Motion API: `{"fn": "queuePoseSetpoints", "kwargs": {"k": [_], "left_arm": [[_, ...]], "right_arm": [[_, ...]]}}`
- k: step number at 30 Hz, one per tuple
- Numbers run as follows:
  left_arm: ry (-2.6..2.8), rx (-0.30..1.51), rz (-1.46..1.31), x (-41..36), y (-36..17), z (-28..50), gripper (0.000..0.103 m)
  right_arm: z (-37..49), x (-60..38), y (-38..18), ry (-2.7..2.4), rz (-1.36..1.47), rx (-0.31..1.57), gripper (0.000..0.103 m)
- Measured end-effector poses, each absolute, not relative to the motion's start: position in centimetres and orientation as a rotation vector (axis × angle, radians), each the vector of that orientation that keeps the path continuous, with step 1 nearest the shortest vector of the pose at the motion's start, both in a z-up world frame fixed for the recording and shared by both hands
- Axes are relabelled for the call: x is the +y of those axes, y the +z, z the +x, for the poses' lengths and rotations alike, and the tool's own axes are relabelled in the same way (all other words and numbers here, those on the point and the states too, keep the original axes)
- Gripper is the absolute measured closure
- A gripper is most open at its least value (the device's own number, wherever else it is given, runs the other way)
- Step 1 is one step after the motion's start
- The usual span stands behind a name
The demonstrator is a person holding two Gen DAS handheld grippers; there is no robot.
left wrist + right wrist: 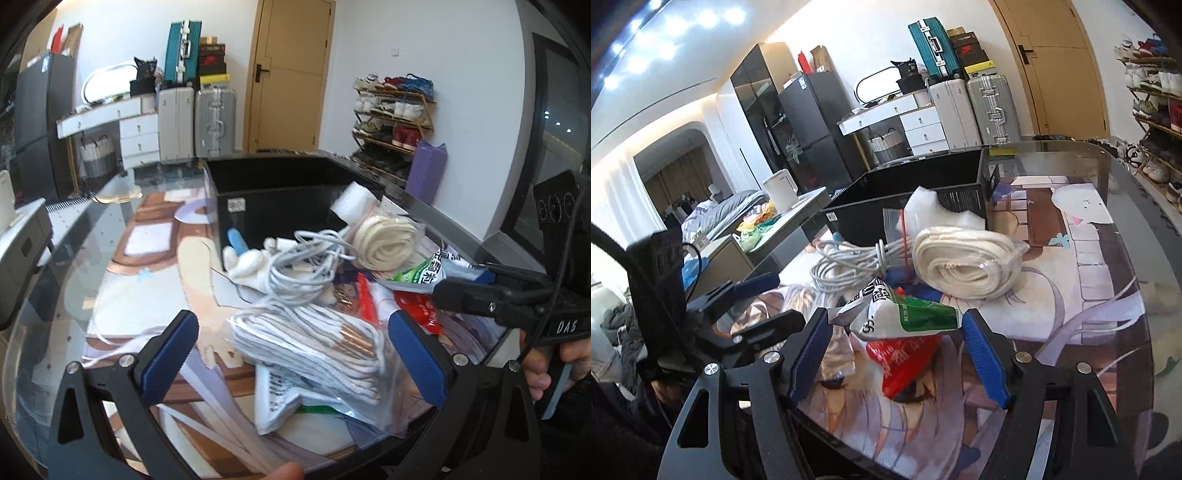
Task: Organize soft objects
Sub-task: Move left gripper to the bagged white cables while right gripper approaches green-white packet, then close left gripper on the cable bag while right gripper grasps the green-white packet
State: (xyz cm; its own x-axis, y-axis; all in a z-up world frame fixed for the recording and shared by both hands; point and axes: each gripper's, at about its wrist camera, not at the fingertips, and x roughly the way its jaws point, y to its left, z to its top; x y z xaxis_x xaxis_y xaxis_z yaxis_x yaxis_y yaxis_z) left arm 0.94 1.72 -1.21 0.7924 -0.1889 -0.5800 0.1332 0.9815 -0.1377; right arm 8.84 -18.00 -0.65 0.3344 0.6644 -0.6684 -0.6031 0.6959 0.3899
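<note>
My left gripper [295, 354] stands open around a clear bag of white laces [314, 343]; its blue pads [173, 354] do not touch the bag. My right gripper [897, 347] is shut on a green and white packet [908, 317], held just above a red packet [905, 354]. The left wrist view shows that gripper [461, 282] and the packet [428, 269] at the right. Behind lie a cream rope coil [967, 266], a grey cable bundle [849, 262], a white foam piece [934, 210] and a white glove [240, 254]. An open black box [277, 192] stands at the back.
The pile sits on a glass-topped table [1089, 258] over a printed mat. A person's hand [543, 369] holds the right gripper's handle. My left gripper [775, 302] shows at the left. Beyond the table are suitcases [195, 122], a door and a shoe rack [391, 118].
</note>
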Motion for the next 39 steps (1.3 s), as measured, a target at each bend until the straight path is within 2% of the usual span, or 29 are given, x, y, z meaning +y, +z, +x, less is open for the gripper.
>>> {"fn": "queuePoseSetpoints", "kwargs": {"k": [17, 20, 22, 23, 24, 31, 39], "left_arm": [[-0.212, 0.743, -0.122, 1.2, -2.4, 3.0, 0.002], [-0.22, 0.724, -0.111, 1.0, -2.1, 2.8, 0.013], [-0.217, 0.709, -0.111, 1.2, -1.8, 2.4, 0.025], [-0.214, 0.708, -0.113, 1.3, -1.7, 2.4, 0.036], [-0.213, 0.708, -0.119, 1.5, -1.7, 2.4, 0.04], [-0.215, 0.685, -0.135, 2.4, -1.7, 2.2, 0.056], [-0.212, 0.674, -0.163, 3.1, -1.4, 2.2, 0.071]], "right_arm": [[7.9, -17.6, -1.6, 0.842, -0.026, 0.915, 0.027], [7.8, -17.5, -1.5, 0.847, -0.039, 0.912, 0.027], [7.8, -17.4, -1.6, 0.851, -0.043, 0.912, 0.027], [7.8, -17.3, -1.6, 0.852, -0.045, 0.912, 0.027], [7.8, -17.2, -1.6, 0.854, -0.048, 0.913, 0.027], [8.0, -16.5, -1.7, 0.87, -0.061, 0.912, 0.027], [8.6, -16.2, -1.9, 0.872, -0.057, 0.92, 0.018]]}}
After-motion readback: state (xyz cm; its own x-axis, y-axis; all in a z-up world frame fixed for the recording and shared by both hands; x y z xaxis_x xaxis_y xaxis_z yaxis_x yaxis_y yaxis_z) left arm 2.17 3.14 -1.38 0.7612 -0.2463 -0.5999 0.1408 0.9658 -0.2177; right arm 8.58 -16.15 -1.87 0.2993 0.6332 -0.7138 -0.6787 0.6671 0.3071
